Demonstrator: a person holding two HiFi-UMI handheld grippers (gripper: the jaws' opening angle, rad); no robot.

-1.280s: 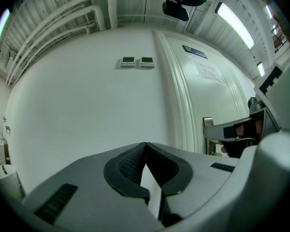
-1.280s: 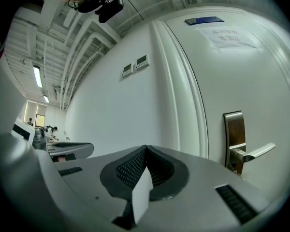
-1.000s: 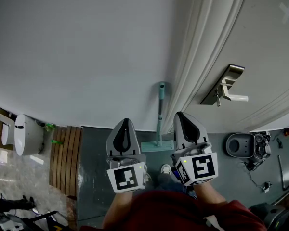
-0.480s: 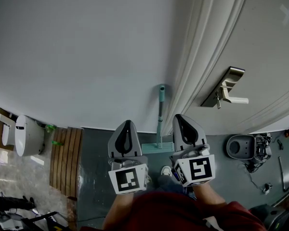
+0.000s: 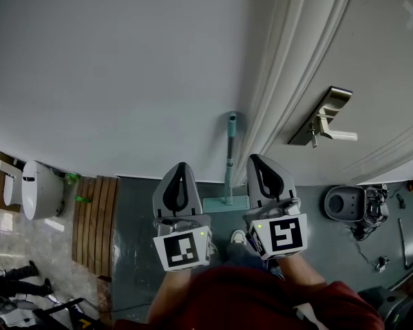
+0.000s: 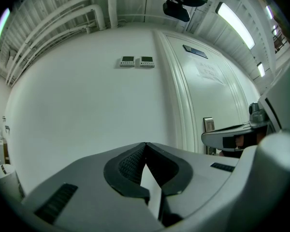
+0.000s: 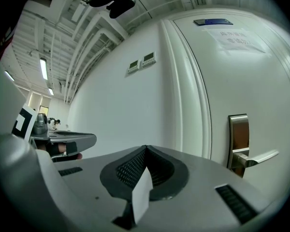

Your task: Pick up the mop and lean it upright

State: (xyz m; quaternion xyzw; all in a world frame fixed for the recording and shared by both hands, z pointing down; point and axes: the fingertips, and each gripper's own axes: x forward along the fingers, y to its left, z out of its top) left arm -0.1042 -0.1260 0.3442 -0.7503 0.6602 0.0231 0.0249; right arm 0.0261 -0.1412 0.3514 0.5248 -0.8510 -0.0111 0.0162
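Observation:
A teal mop (image 5: 229,158) stands upright against the white wall beside the door frame; its flat head (image 5: 225,204) rests on the grey floor. In the head view my left gripper (image 5: 178,170) and right gripper (image 5: 258,160) are held side by side, pointing at the wall, one on each side of the mop handle and clear of it. Both are shut with nothing between the jaws. The left gripper view shows its jaw tips (image 6: 145,144) meeting against the bare wall. The right gripper view shows its own tips (image 7: 145,148) together too. The mop is in neither gripper view.
A white door with a metal lever handle (image 5: 327,122) is to the right, also seen as the handle (image 7: 241,146) in the right gripper view. On the floor are a wooden slat mat (image 5: 95,223), a white bin (image 5: 38,190) at left, and a grey bucket (image 5: 344,204) with cables at right.
The view has shifted slightly; both grippers stay side by side in front of the wall, shut. The mop keeps standing against the wall.

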